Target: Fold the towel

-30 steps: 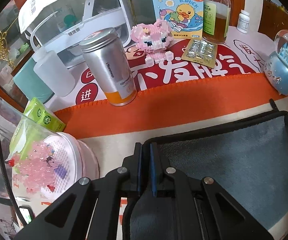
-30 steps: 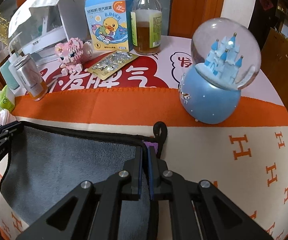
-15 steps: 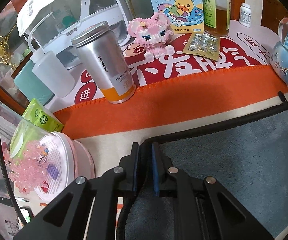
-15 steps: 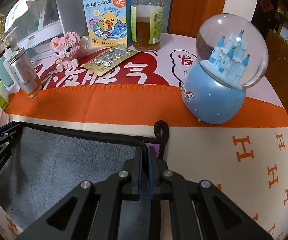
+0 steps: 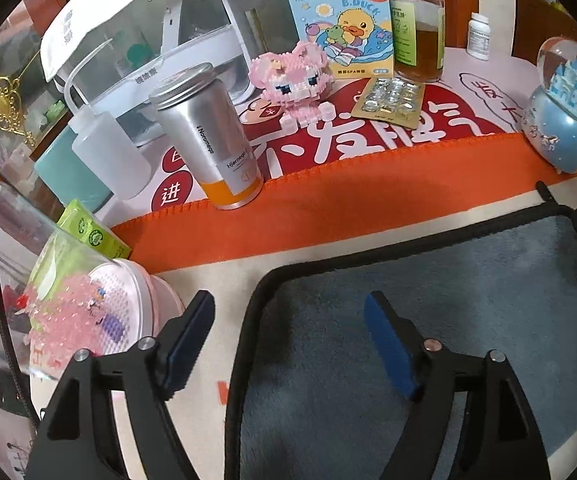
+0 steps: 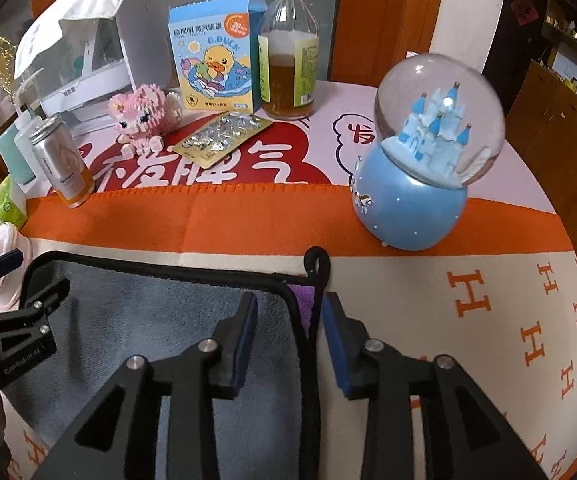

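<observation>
now both my claws stand open over the folded towel, nothing held.

left wrist view: my left gripper [image 5: 288, 322] gapes across the towel [image 5: 428, 320]'s black-edged corner at lower centre; a careless swing could knock the pink domed ornament [image 5: 88, 312] at lower left. right wrist view: my right gripper [image 6: 286, 330] straddles the other corner, where the hanging loop [image 6: 316, 262] could snag a pad and drag the fold open; the snow globe [image 6: 424, 160] stands near, upper right.
</observation>
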A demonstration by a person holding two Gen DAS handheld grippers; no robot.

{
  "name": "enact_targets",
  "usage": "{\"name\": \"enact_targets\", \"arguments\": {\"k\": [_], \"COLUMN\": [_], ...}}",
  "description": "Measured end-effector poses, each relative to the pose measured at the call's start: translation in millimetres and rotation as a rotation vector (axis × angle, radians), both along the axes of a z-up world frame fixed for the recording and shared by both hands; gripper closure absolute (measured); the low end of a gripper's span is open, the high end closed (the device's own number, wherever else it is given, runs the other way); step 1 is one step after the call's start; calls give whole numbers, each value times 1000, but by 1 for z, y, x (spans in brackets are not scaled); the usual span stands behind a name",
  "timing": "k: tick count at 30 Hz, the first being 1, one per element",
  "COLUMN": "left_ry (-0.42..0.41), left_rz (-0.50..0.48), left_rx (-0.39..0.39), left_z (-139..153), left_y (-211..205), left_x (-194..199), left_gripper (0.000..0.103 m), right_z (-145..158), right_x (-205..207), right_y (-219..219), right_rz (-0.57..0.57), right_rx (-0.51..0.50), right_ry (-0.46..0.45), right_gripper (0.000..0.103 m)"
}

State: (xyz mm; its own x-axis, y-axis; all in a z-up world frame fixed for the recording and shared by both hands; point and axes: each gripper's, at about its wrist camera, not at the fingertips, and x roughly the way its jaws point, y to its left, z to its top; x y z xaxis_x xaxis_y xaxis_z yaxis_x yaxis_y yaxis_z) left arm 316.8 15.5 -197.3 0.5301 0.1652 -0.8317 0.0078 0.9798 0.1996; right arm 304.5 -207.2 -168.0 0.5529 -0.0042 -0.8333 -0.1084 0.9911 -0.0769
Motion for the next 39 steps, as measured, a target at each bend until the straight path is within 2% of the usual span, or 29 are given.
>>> {"name": "enact_targets", "arguments": {"k": [6,11,16,28,39], "left_ry": [-28,-50,-79,-166,-209], "left_rz": [24,42,47,29,14], "left_rx": [-60,-109,-153,-199,-216], "left_z": [23,46,71,138,188], "left_y": [4,8,10,6,-3], "left_x": [-17,-36,-59,-131,-195], "left_gripper": [15,15,11,3,3], "right_z": [16,31,47,100,148], "right_x": [-17,-33,-53,-110,-166], "right_y": [4,7,8,13,14], "right_rz": [10,10,-12,-29,-36], "right_rx": [-1,19,39,46,48], "right_ry": [-23,-33,-42,-90,-117], "right_gripper": [68,68,51,51,50]}}
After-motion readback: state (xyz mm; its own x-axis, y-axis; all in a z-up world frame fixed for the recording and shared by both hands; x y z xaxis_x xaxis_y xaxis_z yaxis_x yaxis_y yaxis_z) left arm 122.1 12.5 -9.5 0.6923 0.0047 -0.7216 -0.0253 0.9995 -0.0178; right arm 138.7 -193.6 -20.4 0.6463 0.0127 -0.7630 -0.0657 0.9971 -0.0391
